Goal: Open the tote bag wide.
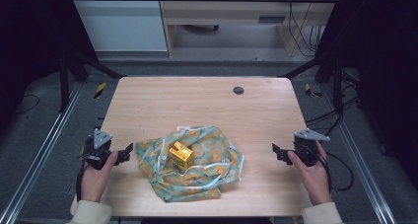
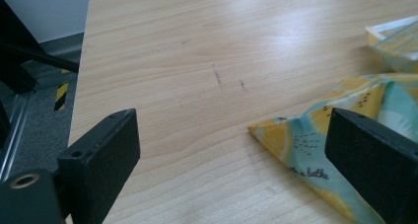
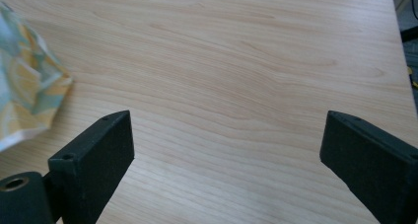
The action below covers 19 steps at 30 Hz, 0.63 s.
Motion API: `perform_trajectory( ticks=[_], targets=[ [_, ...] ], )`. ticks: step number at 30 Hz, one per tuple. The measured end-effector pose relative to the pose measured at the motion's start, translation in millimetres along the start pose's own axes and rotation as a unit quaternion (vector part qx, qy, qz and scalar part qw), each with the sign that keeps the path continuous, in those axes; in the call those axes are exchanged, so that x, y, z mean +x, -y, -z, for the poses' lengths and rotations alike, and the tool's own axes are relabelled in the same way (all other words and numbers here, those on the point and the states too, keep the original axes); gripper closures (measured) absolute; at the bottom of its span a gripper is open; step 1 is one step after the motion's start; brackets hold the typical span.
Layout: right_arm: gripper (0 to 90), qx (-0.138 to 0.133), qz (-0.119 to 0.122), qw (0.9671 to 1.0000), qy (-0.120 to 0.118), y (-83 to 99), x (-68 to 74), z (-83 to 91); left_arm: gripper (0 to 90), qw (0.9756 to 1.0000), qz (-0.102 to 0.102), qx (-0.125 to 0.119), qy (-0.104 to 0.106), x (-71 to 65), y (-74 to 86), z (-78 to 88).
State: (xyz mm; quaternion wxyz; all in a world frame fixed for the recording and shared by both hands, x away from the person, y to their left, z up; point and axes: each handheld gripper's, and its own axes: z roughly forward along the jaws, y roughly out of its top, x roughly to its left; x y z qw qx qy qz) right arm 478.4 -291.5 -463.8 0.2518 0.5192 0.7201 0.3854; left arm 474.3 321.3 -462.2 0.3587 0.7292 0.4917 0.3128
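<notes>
1. The patterned cloth bag (image 1: pixel 194 167) lies crumpled in the lower middle of the high view, on the wooden table (image 1: pixel 197 100). Its print is yellow lemon slices on pale teal, with a white trim along the edges.
2. A small gold box (image 1: pixel 181 155) sits on top of the bag, near its centre, tilted slightly.
3. The left gripper (image 1: pixel 127 152) is at the lower left of the high view, just beside the bag's left edge and apart from it. A hand (image 1: pixel 96 177) grasps it from below.
4. In the left gripper view its jaws are spread wide, one at the lower left of the frame and one at the lower right, with nothing clamped. A pointed corner of the bag (image 2: pixel 296 145) lies on the table between them, nearer the right jaw; neither pad presses on it.
5. The right gripper (image 1: pixel 277 152) is at the lower right of the high view, near the bag's right edge, with bare table between them. A hand (image 1: pixel 313 177) holds it.
6. In the right gripper view its jaws likewise stand fully apart, with bare wood between them. An edge of the bag (image 3: pixel 24 86) shows at the left of that frame, beyond the left jaw.
7. A small dark round grommet (image 1: pixel 238 90) sits in the table top at the upper middle of the high view, well apart from the bag.
</notes>
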Motion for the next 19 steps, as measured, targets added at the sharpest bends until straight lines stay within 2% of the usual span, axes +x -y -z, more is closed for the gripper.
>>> perform_trajectory(
  ticks=[5,9,11,17,19],
  targets=[
    [10.0,0.014,-0.012,0.9997,0.014,7.6,-10.4,-3.8,6.5,0.9997,0.001,0.022,-0.009,11.5,7.1,-6.5],
    [11.1,0.026,-0.013,0.9994,0.020,14.6,-10.6,-6.6,6.5,0.9993,0.006,0.033,-0.015,17.2,11.5,-8.3],
    [11.1,0.033,-0.011,0.9993,0.016,17.0,-6.8,-5.3,6.5,0.9993,0.003,0.034,-0.016,16.4,11.4,-7.1],
    [12.0,0.028,0.010,0.9994,0.017,19.5,2.5,-5.4,6.5,0.9994,-0.003,0.033,-0.009,10.3,9.1,-6.1],
    [12.5,0.028,0.007,0.9994,0.018,18.7,4.3,-6.9,6.5,0.9995,-0.001,0.032,-0.007,9.1,8.3,-5.5]
  ],
)
